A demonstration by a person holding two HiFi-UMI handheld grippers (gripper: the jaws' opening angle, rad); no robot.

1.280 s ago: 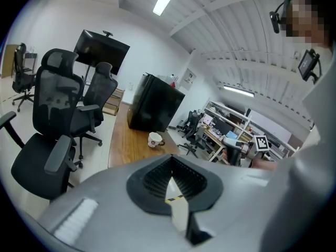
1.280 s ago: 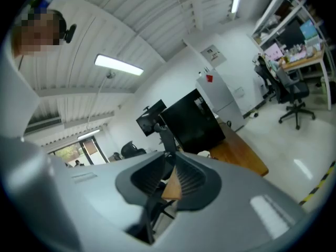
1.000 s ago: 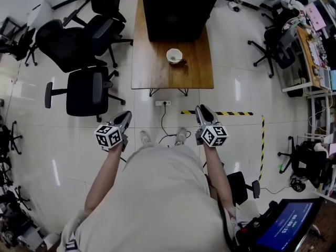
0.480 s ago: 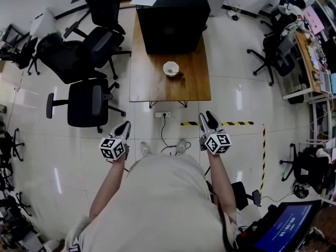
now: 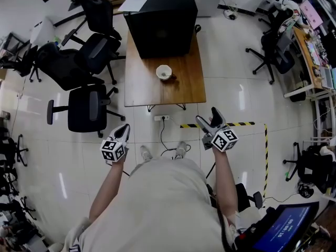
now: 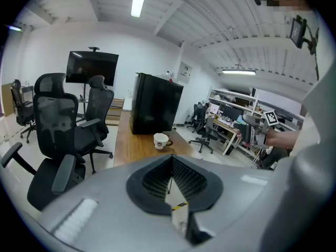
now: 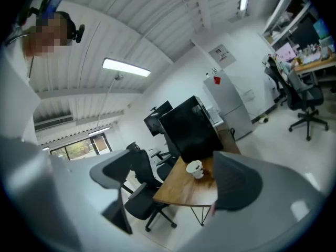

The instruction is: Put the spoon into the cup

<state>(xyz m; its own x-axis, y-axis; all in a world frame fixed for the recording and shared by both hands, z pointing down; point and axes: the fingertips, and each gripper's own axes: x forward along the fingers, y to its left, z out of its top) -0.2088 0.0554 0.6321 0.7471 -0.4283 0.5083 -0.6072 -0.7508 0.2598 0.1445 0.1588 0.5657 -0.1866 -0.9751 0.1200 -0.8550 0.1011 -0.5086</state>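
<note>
A white cup point(image 5: 164, 72) stands on the wooden table point(image 5: 184, 88), a few steps ahead of me, and also shows as the cup point(image 6: 160, 140) and the cup point(image 7: 194, 168). A small dark thing lies against its right side; I cannot tell whether it is the spoon or the handle. Both grippers hang over the floor, well short of the table. My left gripper point(image 5: 125, 128) is shut and empty, its jaws meeting in the left gripper view point(image 6: 171, 164). My right gripper point(image 5: 209, 117) is opening, jaws wide apart point(image 7: 173, 177), with nothing between them.
A large black box point(image 5: 160, 17) fills the table's far half, with a sheet of paper point(image 5: 135, 1) on top. Black office chairs point(image 5: 86, 106) crowd the left. A power strip point(image 5: 161, 118) with a cable and striped floor tape point(image 5: 236, 124) lie before the table. Cluttered desks point(image 5: 312, 46) line the right.
The right gripper's jaws have spread from nearly shut to wide open, and that hand has drifted right. The left gripper stays shut. The table and cup have slid left in the head view.
</note>
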